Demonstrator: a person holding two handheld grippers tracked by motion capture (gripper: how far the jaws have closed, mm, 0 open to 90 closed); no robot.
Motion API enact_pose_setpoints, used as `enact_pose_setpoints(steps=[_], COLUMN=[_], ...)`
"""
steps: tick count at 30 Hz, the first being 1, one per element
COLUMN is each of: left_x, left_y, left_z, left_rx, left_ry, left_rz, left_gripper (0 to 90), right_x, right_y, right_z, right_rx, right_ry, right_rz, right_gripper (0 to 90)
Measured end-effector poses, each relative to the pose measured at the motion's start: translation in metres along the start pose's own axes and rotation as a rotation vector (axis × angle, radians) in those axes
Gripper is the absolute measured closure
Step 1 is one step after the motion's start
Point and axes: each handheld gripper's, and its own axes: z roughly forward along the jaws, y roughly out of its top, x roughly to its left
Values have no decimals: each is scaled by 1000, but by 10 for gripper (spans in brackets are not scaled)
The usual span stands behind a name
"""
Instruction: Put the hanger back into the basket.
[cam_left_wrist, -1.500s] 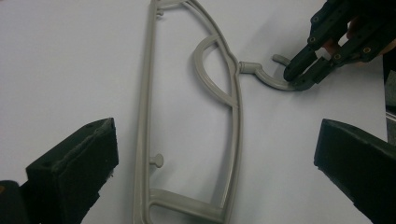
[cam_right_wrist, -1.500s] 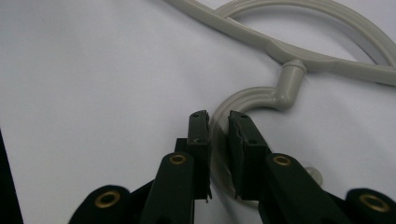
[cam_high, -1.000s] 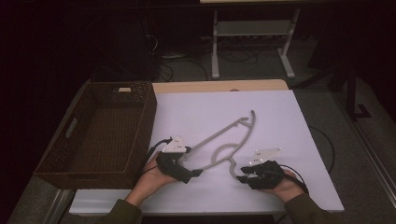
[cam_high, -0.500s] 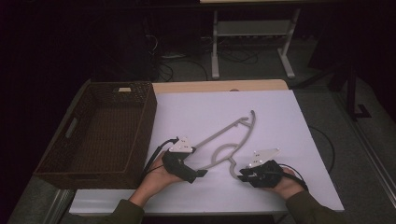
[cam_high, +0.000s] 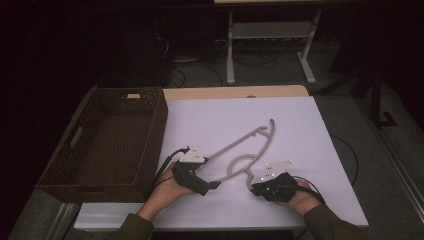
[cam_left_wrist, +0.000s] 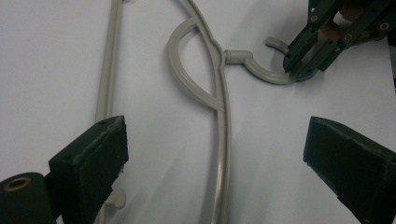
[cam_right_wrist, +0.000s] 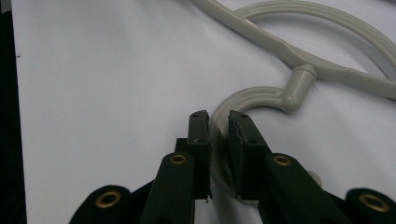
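Right gripper view, right tongs (cam_right_wrist: 218, 128) just closed on hanger (cam_right_wrist: 299, 91) hook

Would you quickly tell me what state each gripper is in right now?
Left gripper: open, fingers astride the grey hanger, not pressing it.
Right gripper: just closed, shut on the hanger's hook.

Wicker basket (cam_high: 107, 142) walls off the left — white tabletop (cam_high: 300, 125) beyond lies open.
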Motion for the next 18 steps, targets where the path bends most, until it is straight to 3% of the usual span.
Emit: enact_pose_setpoints(steps=[7, 9, 10, 14, 18], left_x=[-1, -1, -1, -3, -4], left_y=[0, 0, 0, 0, 3], left_z=[0, 0, 0, 3, 6], left_rx=[6, 8, 12, 16, 32], left_ry=[-6, -7, -6, -8, -12], left_rz=[1, 4, 7, 10, 31], left_gripper=[63, 65, 65, 68, 73], right_x=[1, 1, 2, 3, 1], right_y=[2, 4, 6, 10, 15], right_z=[-2, -7, -9, -13, -17], right_rx=[-2, -21, -35, -41, -47], right_ry=[6, 12, 24, 26, 37], right_rz=[2, 3, 29, 25, 30], right_gripper=[791, 792, 792, 792, 792])
